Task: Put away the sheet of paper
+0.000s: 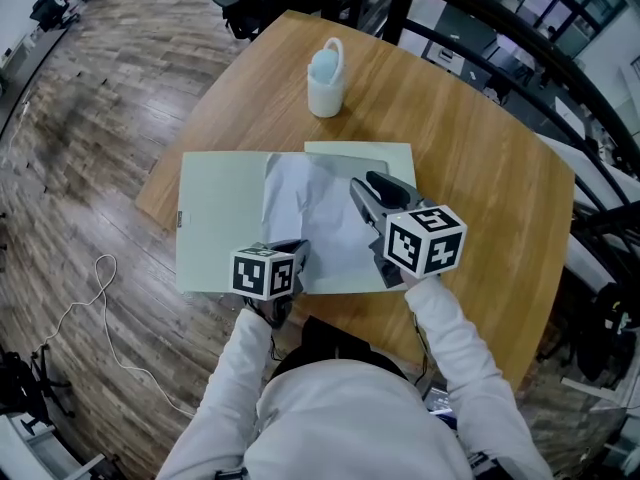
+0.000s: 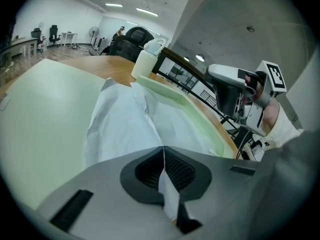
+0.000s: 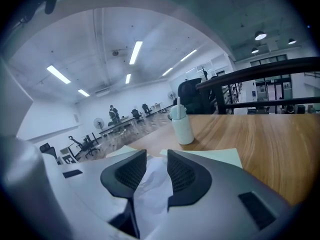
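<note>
**Creased sheet pinched at one edge, second tool not yet on it**

The sheet of paper [image 1: 315, 223] lies rumpled at the centre of the frame. It sits on an open pale green folder [image 1: 220, 218], spread flat on the wooden table [image 1: 480, 158], and covers the fold and much of the folder's right half.

The left gripper [image 1: 296, 255], at lower centre, has its jaws pressed together on the sheet's near edge. In the left gripper view only a narrow strip of white shows in the closed seam [image 2: 163, 154].

The right gripper [image 1: 372, 194], just right of centre, is spread. In its own view the paper [image 3: 149, 181] shows in the gap between the jaws, which have not closed on it.

The likely risks:
- The left hold is thin, so a tug sideways or upward could pull the strip free.
- If the right jaws close and the two tools draw apart, the creased sheet could tear along a fold.
- A drag across the folder could slide the folder toward the lower table edge.
- The sheet is not flat, so closing the cover now would probably leave a corner sticking out or crush it further.

The white handled bottle [image 1: 325, 78], at upper centre, stands well apart and seems out of harm's way.
</note>
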`<state>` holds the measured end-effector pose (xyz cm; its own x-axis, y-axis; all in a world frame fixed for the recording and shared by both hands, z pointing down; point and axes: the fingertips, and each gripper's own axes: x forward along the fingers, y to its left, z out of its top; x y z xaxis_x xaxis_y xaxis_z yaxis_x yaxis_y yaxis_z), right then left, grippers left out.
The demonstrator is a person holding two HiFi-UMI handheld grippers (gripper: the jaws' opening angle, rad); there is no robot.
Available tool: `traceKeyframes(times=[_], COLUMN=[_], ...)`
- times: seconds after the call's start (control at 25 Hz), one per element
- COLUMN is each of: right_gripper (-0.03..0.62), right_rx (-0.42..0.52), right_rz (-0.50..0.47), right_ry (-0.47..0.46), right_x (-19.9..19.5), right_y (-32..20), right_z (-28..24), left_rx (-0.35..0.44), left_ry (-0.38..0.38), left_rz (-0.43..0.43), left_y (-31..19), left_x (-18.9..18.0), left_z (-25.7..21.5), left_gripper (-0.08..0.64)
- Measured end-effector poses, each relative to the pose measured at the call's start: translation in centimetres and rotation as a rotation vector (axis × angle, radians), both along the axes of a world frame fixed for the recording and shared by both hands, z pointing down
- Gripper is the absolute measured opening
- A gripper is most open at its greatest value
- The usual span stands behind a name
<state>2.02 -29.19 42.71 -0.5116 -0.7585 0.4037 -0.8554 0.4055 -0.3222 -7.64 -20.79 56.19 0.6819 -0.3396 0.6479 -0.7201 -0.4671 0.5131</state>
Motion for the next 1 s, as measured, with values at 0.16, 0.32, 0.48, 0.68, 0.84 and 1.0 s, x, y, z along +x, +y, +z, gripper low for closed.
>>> traceKeyframes(times=[0.16, 0.32, 0.48, 0.68, 0.84, 1.0], right_gripper=[0.153, 0.152, 0.15, 0.147, 0.146, 0.144], right_rx=[0.012, 0.006, -0.005, -0.008, -0.008, -0.013], right_rz=[0.024, 0.053, 0.075, 0.088, 0.091, 0.095], right_ry=[-0.016, -0.023, -0.025, -0.041, -0.04, -0.039], right_x=[1.5, 3.0, 4.5, 5.4, 6.0, 6.4], right_y=[1.0, 2.0, 3.0, 3.7, 4.1, 4.5], right_z=[-0.6, -0.5, -0.2, -0.2, -0.2, -0.1], left_rx=[0.003, 0.002, 0.001, 0.007, 0.009, 0.01], left_ry=[-0.009, -0.014, -0.041, -0.046, -0.064, -0.084], left_rz=[0.019, 0.027, 0.036, 0.063, 0.064, 0.086], left_y=[0.1, 0.1, 0.2, 0.2, 0.1, 0.3], left_x=[1.1, 1.8, 2.5, 3.7, 4.2, 4.6], left_z=[-0.1, 0.0, 0.0, 0.0, -0.2, -0.1], left_gripper=[0.017, 0.017, 0.017, 0.017, 0.017, 0.017])
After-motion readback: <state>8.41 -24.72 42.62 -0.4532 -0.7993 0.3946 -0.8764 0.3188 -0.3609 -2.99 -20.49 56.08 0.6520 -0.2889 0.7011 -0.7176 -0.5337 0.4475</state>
